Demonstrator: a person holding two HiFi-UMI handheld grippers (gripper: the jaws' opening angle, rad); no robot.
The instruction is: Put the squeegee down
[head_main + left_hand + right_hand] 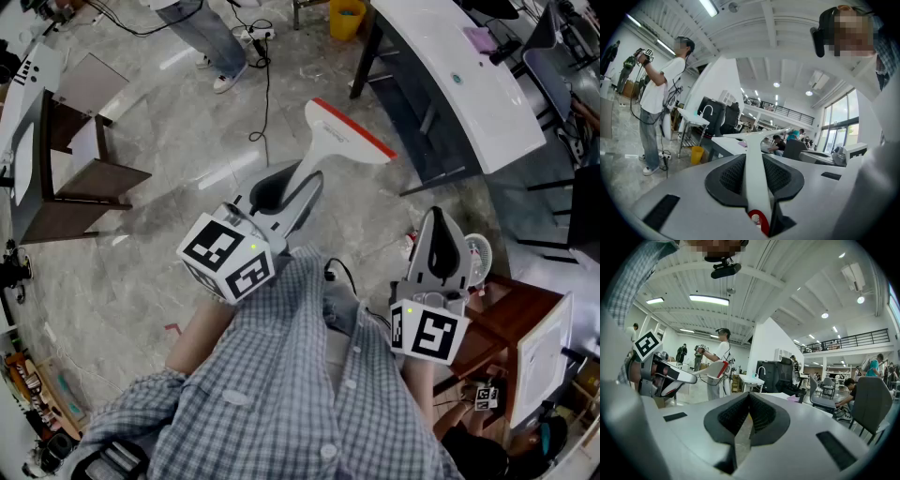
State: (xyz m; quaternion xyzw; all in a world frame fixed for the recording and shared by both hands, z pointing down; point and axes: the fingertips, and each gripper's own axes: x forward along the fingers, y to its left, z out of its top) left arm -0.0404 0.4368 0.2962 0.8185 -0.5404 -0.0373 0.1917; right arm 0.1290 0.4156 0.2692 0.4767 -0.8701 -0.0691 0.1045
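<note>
Grey-blue checked cloth of the person's shirt fills the nearest part of the head view, and both arms reach out from it. The right gripper has its jaws brought together on nothing, as the right gripper view shows, with only floor seen past the ribbed pads. The left gripper is clamped on the slim white handle of the squeegee, which runs straight out between the pads and widens to a broad head with a red strip along its far edge. The tool is held in the air, roughly level, above the pale marbled floor, and it touches no surface.

It looks like a light, stiff plastic tool, so weight should be no trouble. The handle is smooth and tapered and could slide or twist in the pads. The wide head sits far from the grip, so it may dip or swing. The present hold low on the handle seems the right one. The red edge is probably soft rubber and better kept from bearing any load.

Further off, a long white table curves across the upper right; it seems the likeliest raised surface on which to set it down
</note>
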